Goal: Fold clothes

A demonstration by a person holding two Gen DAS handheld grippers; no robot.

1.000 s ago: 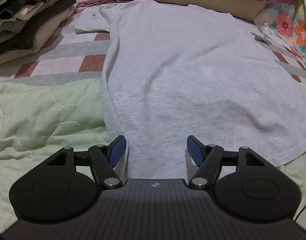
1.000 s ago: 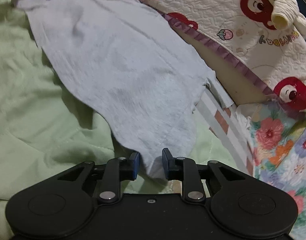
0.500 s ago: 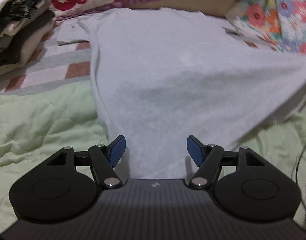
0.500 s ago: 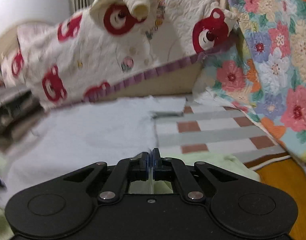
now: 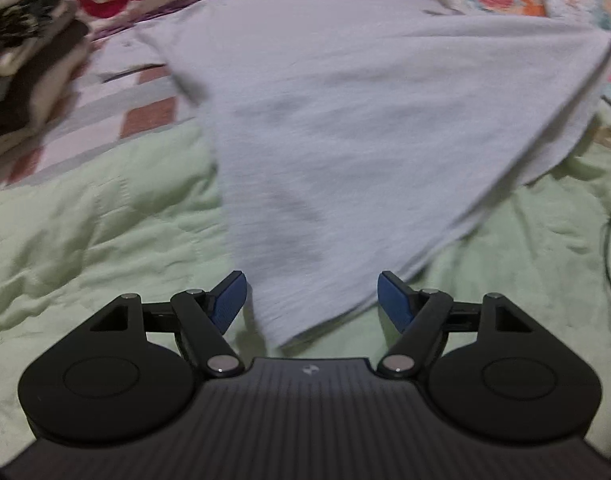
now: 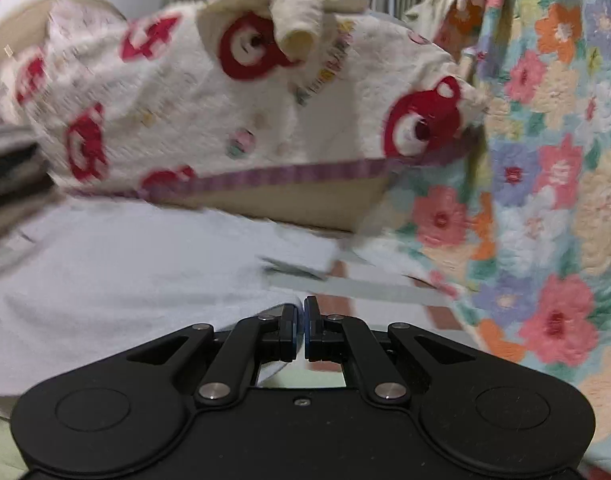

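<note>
While R tool (image 6: 300,326) pinches shirt (image 5: 365,128) hem, L tool (image 5: 311,298) straddles corner.

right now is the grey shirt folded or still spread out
Mostly spread: grey shirt lies flat, one corner lifted by the shut right tool.

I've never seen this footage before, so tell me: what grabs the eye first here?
A pale grey shirt fills the middle of the bed, its right corner lifted toward the shut right gripper. The left gripper gapes open at its near corner. Behind, a red bear quilt is draped.
</note>
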